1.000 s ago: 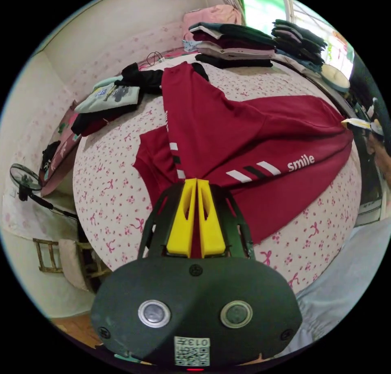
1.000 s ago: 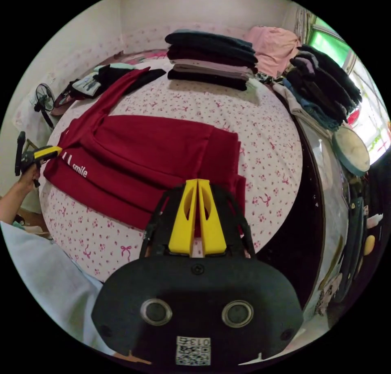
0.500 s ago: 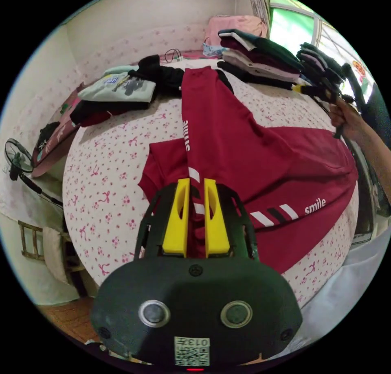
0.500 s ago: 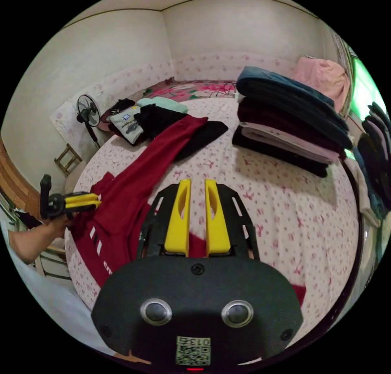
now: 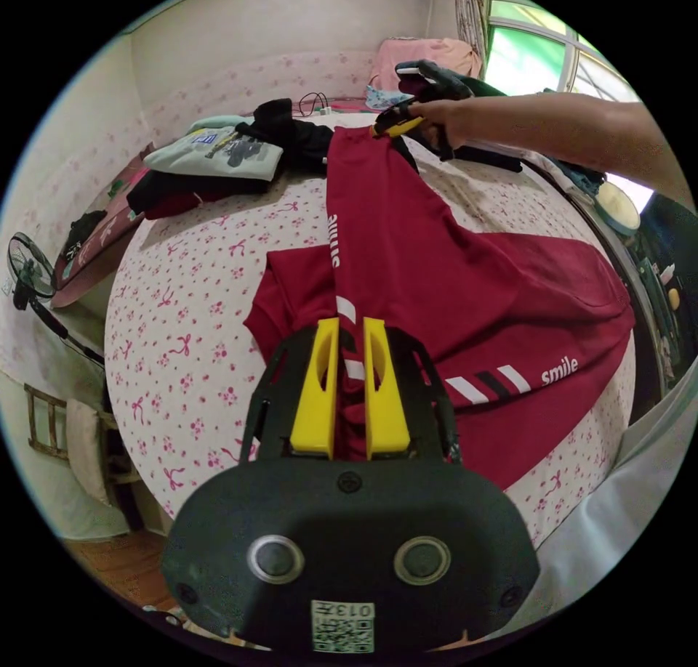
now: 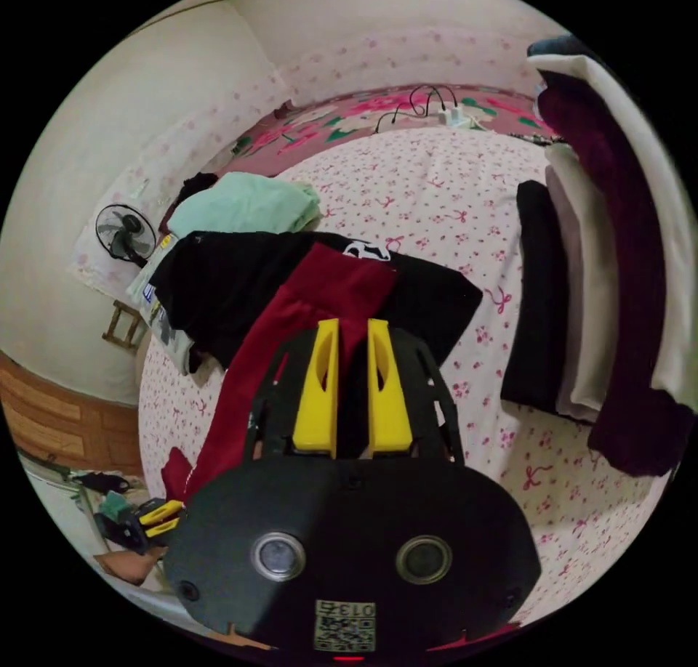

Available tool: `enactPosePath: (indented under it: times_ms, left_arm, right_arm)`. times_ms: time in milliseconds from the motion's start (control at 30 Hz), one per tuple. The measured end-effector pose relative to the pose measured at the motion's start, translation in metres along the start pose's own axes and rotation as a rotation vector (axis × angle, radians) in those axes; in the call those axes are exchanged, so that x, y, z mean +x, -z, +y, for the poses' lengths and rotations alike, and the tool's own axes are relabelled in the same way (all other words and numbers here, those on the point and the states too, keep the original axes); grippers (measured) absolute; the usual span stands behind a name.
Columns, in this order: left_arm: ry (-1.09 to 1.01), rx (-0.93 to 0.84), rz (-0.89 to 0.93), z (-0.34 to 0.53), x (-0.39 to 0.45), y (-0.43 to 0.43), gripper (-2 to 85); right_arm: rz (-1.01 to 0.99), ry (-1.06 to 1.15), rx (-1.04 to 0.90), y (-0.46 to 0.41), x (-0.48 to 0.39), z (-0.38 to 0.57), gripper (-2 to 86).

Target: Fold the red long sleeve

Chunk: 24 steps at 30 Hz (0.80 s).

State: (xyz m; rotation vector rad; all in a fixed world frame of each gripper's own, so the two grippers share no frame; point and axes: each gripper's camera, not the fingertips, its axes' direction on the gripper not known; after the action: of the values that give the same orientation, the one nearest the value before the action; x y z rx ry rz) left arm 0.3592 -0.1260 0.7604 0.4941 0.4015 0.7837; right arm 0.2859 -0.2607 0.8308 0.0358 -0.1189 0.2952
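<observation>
Body of the red long sleeve is folded; far sleeve still unfolded, left gripper and right gripper both slightly apart, clamping nothing

Bare bedspread lies open; folded stack and black garment crowd the far end.

The word "smile" is printed in white on the red long sleeve and can be read twice in the left gripper view. Once it stands on the folded body to the right of the left gripper, just past a set of white and black slanted stripes. The second "smile" runs lengthwise along the sleeve straight ahead of the same gripper, turned on its side, with white stripes nearer the jaws. A white print on the black garment ahead of the right gripper is too small to read.
</observation>
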Motion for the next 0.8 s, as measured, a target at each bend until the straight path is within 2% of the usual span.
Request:
enactPosePath:
  times_ms: [100, 300, 467, 567, 633, 800]
  left_arm:
    - [0.000, 0.001, 0.003, 0.000, -0.004, 0.003, 6.2]
    - [0.005, 0.005, 0.019, 0.002, -0.012, 0.010, 6.0]
    - [-0.007, 0.005, 0.026, 0.003, -0.015, 0.016, 2.8]
    - [-0.006, -0.011, 0.055, 0.010, -0.019, 0.030, 1.0]
    - [0.044, 0.017, 0.080, 0.027, -0.026, 0.049, 0.3]
    - [0.151, 0.059, 0.011, 0.062, -0.046, 0.081, -0.2]
  right_arm:
    - [-0.035, -0.008, -0.062, 0.001, -0.004, -0.001, 4.5]
    - [-0.224, 0.275, 0.224, 0.106, -0.058, 0.053, 3.4]
    - [-0.335, 0.546, 0.420, 0.222, -0.126, 0.159, 3.1]
    - [-0.310, 0.673, 0.483, 0.272, -0.165, 0.227, 3.1]
    - [-0.314, 0.735, 0.513, 0.294, -0.187, 0.270, 3.1]
    - [-0.323, 0.875, 0.507, 0.320, -0.239, 0.375, 3.3]
